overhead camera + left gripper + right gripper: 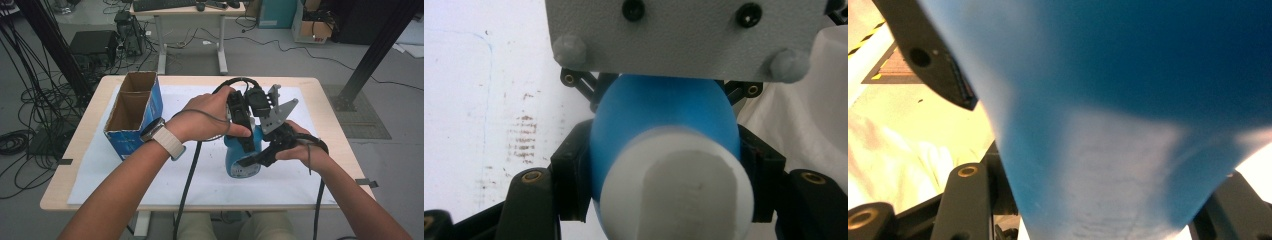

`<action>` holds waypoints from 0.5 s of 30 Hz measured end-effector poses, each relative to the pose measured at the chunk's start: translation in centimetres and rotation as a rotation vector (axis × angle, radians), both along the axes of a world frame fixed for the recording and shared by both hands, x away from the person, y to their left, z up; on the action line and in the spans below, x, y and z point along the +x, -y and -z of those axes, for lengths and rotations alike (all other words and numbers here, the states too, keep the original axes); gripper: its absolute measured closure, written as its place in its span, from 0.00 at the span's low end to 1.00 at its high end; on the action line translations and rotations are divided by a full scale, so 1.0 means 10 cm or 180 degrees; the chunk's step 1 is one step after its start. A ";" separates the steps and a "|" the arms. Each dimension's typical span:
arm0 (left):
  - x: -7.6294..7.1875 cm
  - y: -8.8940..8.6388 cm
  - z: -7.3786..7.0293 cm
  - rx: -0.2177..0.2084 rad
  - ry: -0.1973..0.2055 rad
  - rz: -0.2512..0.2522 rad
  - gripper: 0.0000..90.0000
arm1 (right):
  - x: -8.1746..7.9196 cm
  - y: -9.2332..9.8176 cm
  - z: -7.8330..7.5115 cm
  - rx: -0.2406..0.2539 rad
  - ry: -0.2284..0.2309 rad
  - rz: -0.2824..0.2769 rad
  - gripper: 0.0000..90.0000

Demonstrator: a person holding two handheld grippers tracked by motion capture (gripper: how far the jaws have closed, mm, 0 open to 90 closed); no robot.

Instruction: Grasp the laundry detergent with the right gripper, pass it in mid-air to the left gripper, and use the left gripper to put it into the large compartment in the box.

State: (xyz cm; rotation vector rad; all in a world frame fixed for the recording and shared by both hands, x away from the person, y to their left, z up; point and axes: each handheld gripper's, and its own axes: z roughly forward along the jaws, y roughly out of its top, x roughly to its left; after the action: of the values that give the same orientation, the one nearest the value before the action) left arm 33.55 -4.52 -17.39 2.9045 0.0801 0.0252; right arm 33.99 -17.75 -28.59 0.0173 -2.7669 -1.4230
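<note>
Blue bottle (243, 161) stands on the white sheet (210, 185) that covers the table (75, 165), and both grippers clamp it.

Left gripper (244, 131) comes down on the bottle from above. In the left gripper view its two black jaws press against opposite sides of the blue body (664, 120), just behind the white cap (676, 187), with no gap visible between pad and bottle. Above the bottle in that view sits the grey plate (684, 35) of the other gripper.

Right gripper (260, 159) meets the bottle low on its right flank. In the right gripper view the blue wall (1128, 115) sits between the jaws, which close against it on both sides.

The left hand (207, 117) wraps the left gripper from the bottle's left side; the right hand (302, 150) holds the right gripper at the bottle's right. A black cable (187, 185) trails from the left gripper toward the near edge of the table.

Left of the bottle, well apart from it, an open blue cardboard box (134, 112) stands upright on the sheet. Beyond the bottle, past the far edge of the table, a second desk (190, 30) stands on the floor among loose cables (30, 120).
</note>
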 end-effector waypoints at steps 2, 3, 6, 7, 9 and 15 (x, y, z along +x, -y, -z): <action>0.00 0.00 -0.01 0.0024 -0.0006 -0.0001 0.42 | 0.00 0.00 -0.01 -0.0003 0.0009 0.0004 0.48; 0.00 0.01 -0.01 0.0026 0.0000 0.0009 0.42 | 0.00 0.00 -0.01 -0.0004 0.0013 0.0004 0.48; 0.00 0.01 -0.02 -0.0010 0.0042 0.0017 0.42 | 0.01 0.01 -0.02 -0.0013 0.0034 0.0019 0.48; 0.00 0.01 -0.02 -0.0006 0.0040 0.0021 0.42 | 0.01 0.01 -0.03 -0.0017 0.0035 0.0023 0.48; 0.01 0.01 -0.03 -0.0002 0.0048 0.0023 0.42 | 0.01 0.01 -0.04 -0.0029 0.0043 0.0035 0.48; 0.02 0.02 -0.05 -0.0003 0.0074 0.0052 0.42 | 0.03 0.02 -0.06 -0.0015 0.0090 0.0032 0.48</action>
State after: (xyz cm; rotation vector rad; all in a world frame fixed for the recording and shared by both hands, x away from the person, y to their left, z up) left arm 33.73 -4.74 -16.85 2.9029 0.0523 0.0560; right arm 34.27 -17.96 -27.96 0.0233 -2.7968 -1.4294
